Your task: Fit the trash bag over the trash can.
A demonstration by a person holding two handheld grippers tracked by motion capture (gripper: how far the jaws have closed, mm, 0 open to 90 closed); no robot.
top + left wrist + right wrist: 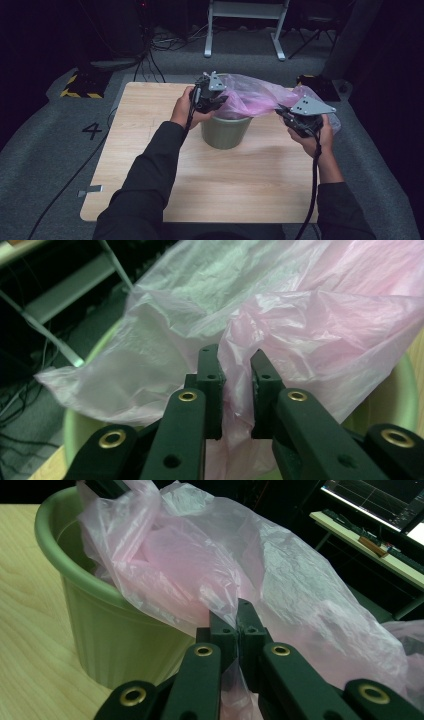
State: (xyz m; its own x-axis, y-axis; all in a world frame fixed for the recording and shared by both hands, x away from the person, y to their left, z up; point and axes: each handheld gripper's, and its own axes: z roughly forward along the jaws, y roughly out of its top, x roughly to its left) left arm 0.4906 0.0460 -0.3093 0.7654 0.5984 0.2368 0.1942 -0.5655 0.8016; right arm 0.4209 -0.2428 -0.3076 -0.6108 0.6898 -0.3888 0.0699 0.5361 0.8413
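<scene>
Pink translucent plastic bag [252, 95] is draping over the rim of the round green plastic bin [225, 132] standing mid-tabletop [150, 165]. Your left gripper [235, 385] is holding its fingers slightly parted with a fold of film between them. Your right gripper [237, 630] is clamping its fingers tight on the bag's edge.
</scene>
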